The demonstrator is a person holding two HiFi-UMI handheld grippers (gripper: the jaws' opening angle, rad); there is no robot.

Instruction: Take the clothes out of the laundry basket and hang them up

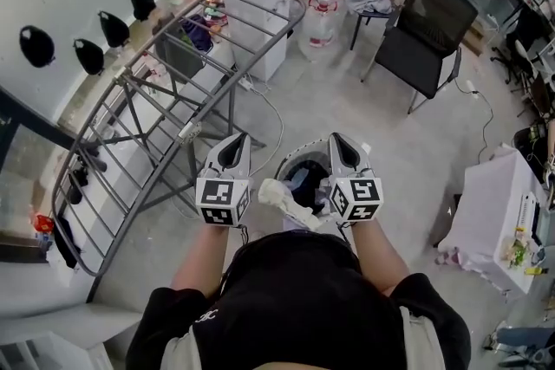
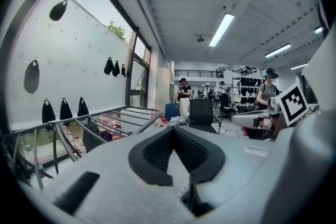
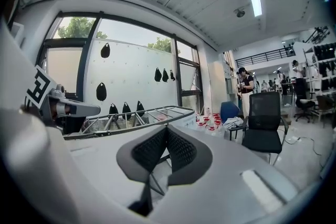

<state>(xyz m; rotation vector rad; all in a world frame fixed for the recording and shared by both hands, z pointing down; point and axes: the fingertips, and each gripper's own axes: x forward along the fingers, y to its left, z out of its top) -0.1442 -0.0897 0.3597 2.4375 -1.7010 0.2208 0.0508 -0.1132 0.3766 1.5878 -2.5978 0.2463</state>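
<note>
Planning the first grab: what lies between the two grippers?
Head view: the laundry basket, with dark clothes and a pale cloth, lies between the left gripper and the right gripper.

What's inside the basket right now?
Dark and blue clothes lie in the basket, with a white cloth at its near edge. Whatever lies under them is covered.

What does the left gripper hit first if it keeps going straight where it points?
Nothing close. The left gripper aims just past the rounded end of the drying rack; it may clip that, otherwise the blue chair far beyond. Depth unclear.
</note>
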